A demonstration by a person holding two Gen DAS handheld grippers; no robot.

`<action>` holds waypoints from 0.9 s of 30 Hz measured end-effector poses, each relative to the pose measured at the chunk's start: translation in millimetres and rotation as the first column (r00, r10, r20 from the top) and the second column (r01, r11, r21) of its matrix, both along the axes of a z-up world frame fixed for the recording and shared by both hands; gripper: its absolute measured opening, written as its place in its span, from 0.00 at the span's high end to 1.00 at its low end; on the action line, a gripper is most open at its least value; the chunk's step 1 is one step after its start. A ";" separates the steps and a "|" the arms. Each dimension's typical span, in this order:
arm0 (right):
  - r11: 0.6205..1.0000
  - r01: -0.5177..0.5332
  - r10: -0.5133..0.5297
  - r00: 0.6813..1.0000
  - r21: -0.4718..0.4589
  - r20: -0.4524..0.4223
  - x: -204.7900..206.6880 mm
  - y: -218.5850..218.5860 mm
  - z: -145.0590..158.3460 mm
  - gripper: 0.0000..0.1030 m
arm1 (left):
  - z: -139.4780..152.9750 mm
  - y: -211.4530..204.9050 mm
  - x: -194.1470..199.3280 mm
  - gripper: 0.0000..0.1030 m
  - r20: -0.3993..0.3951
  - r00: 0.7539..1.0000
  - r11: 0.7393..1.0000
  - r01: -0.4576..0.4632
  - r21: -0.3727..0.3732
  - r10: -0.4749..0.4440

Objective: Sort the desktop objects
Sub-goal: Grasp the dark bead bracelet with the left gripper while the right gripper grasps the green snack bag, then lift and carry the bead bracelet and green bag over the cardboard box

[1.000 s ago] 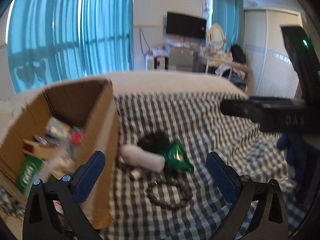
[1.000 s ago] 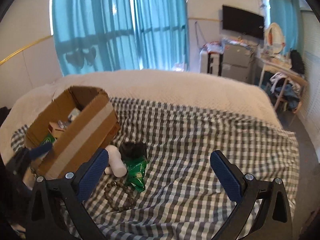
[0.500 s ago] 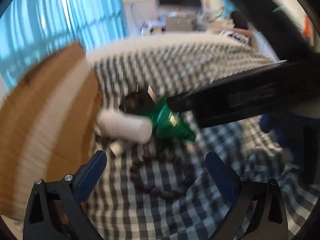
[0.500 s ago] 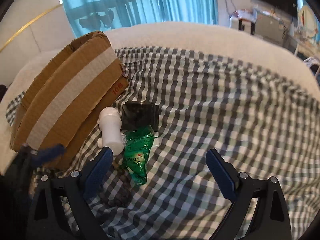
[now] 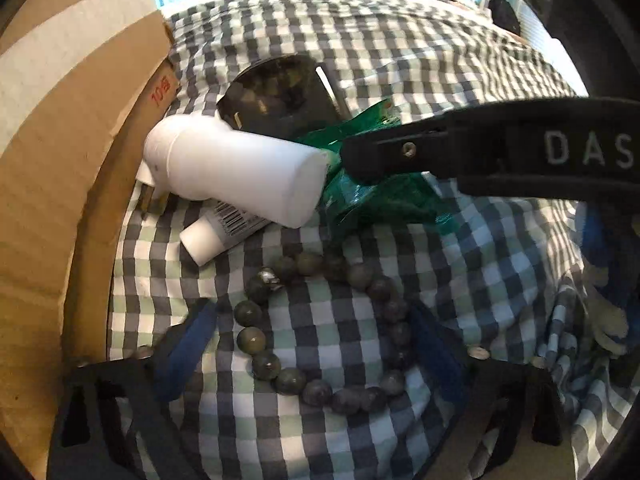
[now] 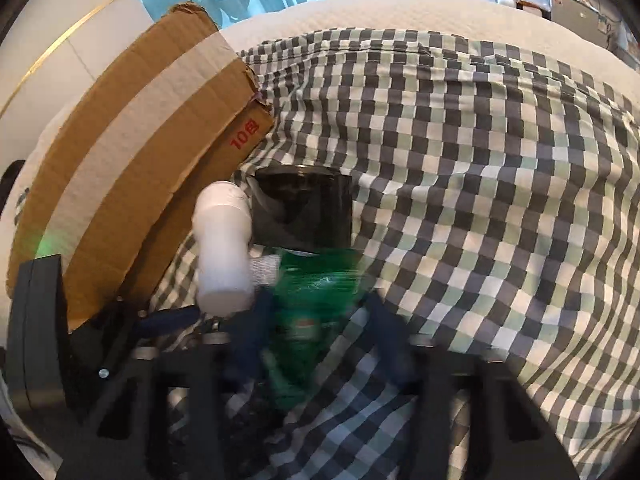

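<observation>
Both claws have been lowered onto the pile, the left gripper [image 5: 308,344] closing unclenched around the bead bracelet [image 5: 320,332], the right gripper [image 6: 316,336] closing astride the soft, crinkly green packet [image 6: 316,292], apparently not yet pinched, best gripped mid-body.

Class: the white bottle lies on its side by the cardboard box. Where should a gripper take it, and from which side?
Probably from above, across the middle of the white bottle. Its round body lies free on top, while the cardboard box crowds its cap end.
</observation>
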State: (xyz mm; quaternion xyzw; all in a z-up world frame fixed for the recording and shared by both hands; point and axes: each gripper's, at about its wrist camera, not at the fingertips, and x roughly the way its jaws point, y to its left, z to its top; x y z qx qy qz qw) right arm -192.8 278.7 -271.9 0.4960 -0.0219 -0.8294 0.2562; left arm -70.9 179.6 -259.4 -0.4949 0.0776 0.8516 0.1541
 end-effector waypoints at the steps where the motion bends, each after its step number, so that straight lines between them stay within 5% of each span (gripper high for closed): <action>1: 1.000 -0.001 0.001 1.000 0.001 -0.001 0.9 0.3 0.4 0.68 | 2.9 1.4 4.0 0.27 -0.016 1.000 1.000 0.017 -0.006 -0.017; 4: 1.000 0.006 -0.006 1.000 0.010 -0.008 6.9 -0.5 1.9 0.74 | 9.1 3.4 13.2 0.74 -0.035 0.998 0.998 0.058 -0.001 -0.058; 7: 0.999 0.043 -0.043 0.998 0.018 -0.039 14.5 5.1 10.3 0.76 | 16.3 3.6 23.4 0.89 -0.058 0.994 0.996 0.093 -0.002 -0.093; 17: 0.983 0.185 -0.182 0.967 0.002 -0.178 61.9 21.7 58.7 0.78 | 59.6 -12.8 60.3 0.89 -0.176 0.976 0.990 0.135 0.050 -0.124; 27: 0.930 0.365 -0.360 0.868 -0.051 -0.343 129.4 23.3 111.7 0.78 | 114.8 -27.9 77.9 0.89 -0.282 0.950 0.979 0.172 0.106 -0.136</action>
